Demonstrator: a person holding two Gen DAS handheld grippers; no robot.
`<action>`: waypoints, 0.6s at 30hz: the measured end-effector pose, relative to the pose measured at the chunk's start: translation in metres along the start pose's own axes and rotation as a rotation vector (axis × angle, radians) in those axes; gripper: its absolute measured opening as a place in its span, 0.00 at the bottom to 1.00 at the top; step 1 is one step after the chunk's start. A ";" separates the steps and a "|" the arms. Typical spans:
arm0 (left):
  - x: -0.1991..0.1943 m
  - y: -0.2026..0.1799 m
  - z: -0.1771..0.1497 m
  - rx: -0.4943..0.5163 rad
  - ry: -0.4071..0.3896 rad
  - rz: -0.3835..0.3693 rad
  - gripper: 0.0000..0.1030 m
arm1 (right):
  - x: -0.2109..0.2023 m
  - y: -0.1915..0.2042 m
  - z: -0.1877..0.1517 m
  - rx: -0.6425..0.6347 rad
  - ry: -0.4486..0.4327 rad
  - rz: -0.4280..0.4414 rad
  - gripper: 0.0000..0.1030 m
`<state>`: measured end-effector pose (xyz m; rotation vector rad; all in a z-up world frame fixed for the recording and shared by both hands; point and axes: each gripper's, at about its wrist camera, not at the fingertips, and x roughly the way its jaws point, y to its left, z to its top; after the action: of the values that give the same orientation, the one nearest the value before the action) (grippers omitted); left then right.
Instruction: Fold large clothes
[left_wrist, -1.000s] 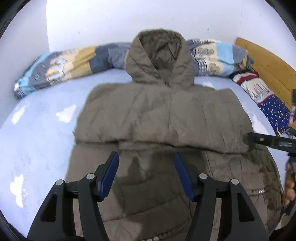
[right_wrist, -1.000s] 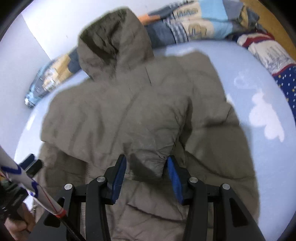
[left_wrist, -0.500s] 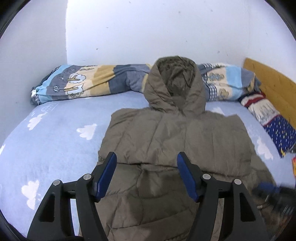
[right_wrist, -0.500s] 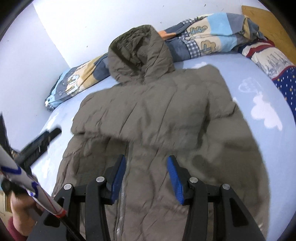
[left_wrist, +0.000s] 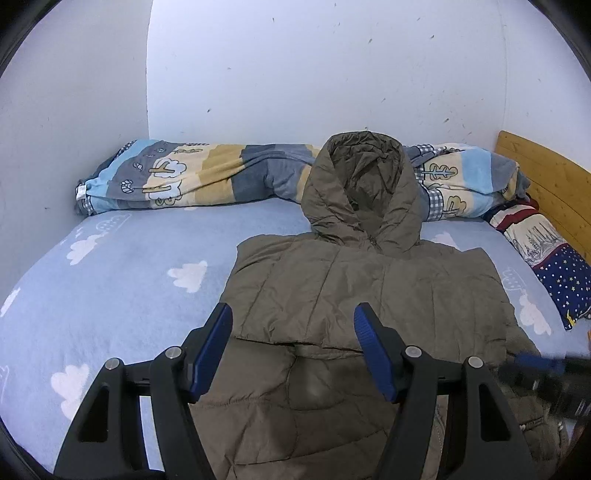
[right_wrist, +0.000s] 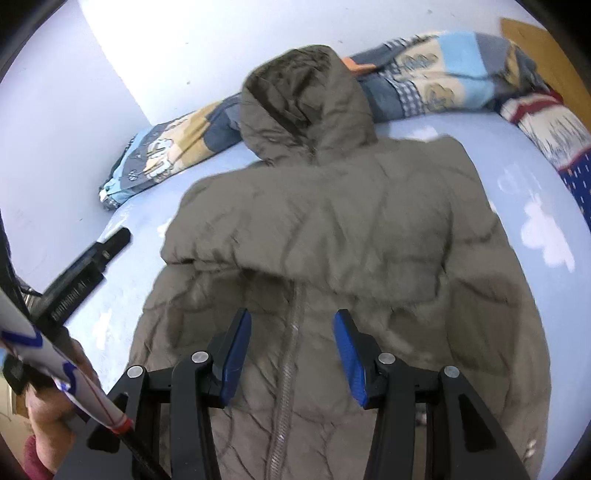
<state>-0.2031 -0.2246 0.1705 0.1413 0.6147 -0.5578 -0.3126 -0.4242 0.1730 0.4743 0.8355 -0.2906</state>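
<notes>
An olive-brown hooded puffer jacket (left_wrist: 369, 288) lies flat on the bed, front up, with both sleeves folded across its chest. Its hood (left_wrist: 364, 184) rests against the rolled quilt. My left gripper (left_wrist: 293, 317) hovers open above the jacket's left half with nothing between its blue pads. In the right wrist view the jacket (right_wrist: 332, 221) fills the middle, and my right gripper (right_wrist: 292, 319) hangs open over the zipper (right_wrist: 291, 332) without touching it. The left gripper's finger (right_wrist: 85, 273) shows at that view's left edge, with a hand (right_wrist: 44, 406) below it.
A light-blue sheet with white clouds (left_wrist: 129, 277) covers the bed. A rolled patterned quilt (left_wrist: 184, 177) lies along the back wall. A star-print pillow (left_wrist: 554, 266) and a wooden headboard (left_wrist: 543, 173) are at the right. White walls close the back and left.
Both grippers have lifted and drawn back from the jacket, so more wall shows. The right gripper has slid left, from the right sleeve to above the zipper. The left jaws have widened slightly.
</notes>
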 end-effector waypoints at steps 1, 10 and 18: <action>0.000 0.000 0.000 0.001 -0.001 0.002 0.65 | -0.001 0.002 0.009 -0.006 -0.002 0.002 0.49; 0.004 0.000 0.001 -0.003 0.003 0.011 0.66 | -0.015 0.009 0.095 -0.032 -0.038 -0.008 0.50; 0.008 0.002 0.003 -0.007 0.008 0.011 0.66 | -0.015 0.024 0.147 -0.095 -0.052 -0.047 0.51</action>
<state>-0.1953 -0.2278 0.1686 0.1407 0.6236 -0.5445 -0.2181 -0.4775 0.2756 0.3574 0.8065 -0.3041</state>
